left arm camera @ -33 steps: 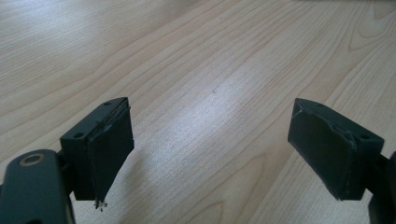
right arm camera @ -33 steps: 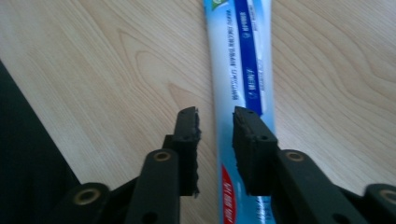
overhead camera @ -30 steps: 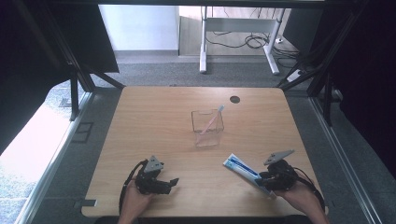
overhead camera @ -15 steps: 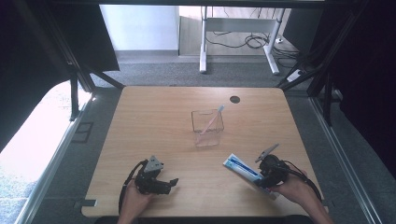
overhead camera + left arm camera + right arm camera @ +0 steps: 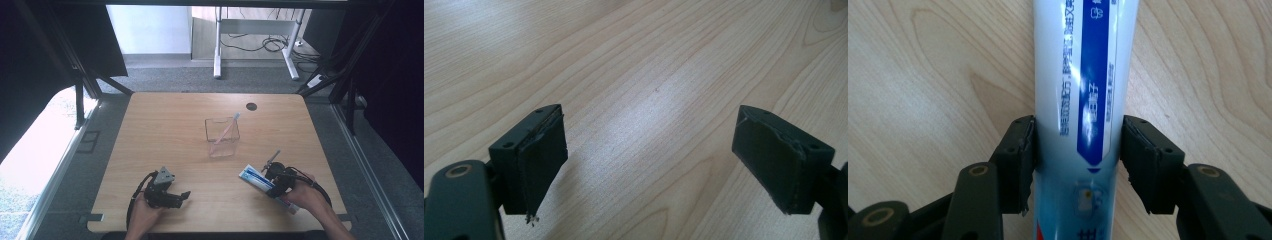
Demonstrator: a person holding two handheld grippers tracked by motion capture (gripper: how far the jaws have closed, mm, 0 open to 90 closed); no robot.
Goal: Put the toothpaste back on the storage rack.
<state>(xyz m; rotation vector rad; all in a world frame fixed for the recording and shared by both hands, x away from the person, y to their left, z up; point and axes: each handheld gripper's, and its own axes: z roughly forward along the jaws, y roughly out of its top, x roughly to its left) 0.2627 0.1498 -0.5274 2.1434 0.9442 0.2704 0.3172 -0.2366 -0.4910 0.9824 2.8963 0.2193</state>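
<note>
Jaws of the right gripper (image 5: 1079, 165) close against both sides of a toothpaste tube (image 5: 1083, 90) lying flat on the worktop (image 5: 165, 135); the left gripper (image 5: 649, 165) rests spread and empty. A slick, rounded tube could squirt forward under the squeeze.

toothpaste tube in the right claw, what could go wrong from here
The white and blue toothpaste tube sits between the right claw pads near one end, so the long free end could droop or swing. A hard squeeze may dent the soft tube. A careless swing could topple the clear plastic holder with its pink toothbrush.
</note>
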